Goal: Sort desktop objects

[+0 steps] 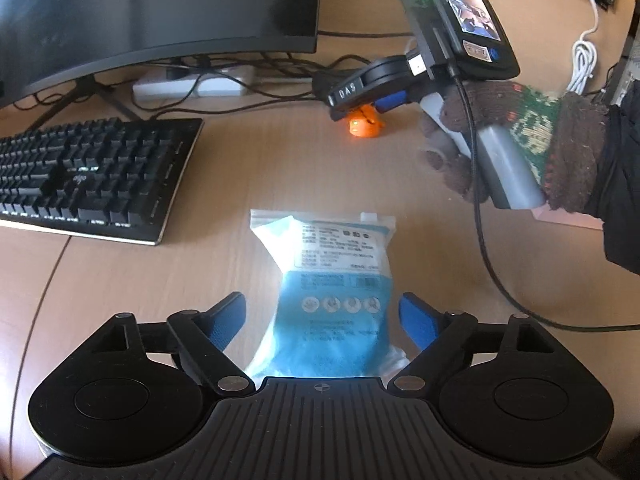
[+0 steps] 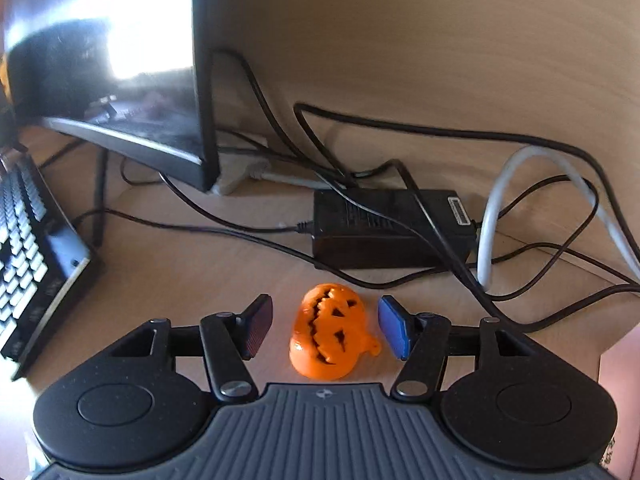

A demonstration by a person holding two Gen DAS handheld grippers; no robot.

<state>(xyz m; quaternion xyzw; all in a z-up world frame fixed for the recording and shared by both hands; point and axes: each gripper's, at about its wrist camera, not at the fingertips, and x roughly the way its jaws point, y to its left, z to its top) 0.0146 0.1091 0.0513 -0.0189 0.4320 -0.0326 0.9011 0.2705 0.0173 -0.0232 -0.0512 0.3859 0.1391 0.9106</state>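
Looking at the wooden bench [image 1: 248,168], I see two things waiting to be sorted: a soft blue and white plastic pouch with printed labels [image 1: 328,288] and a small orange plastic pumpkin with a carved face [image 2: 330,336]. The left gripper [image 1: 322,320] has its jaws wide open, one on each side of the pouch's lower half, and neither pad seems to press it. The pouch looks light, limp and a little slippery, so I think it is better to pinch it across the fuller blue middle, not the thin sealed top. The right gripper [image 2: 326,326] is partly open around the pumpkin, with a gap on both sides. The pumpkin looks hard and light; its round flanks are the natural place to hold, not the small loop at its side. The pouch's near end is hidden under the gripper body, its print is too blurred to read, and the black keyboard [image 1: 92,176] is cut off at the edge.
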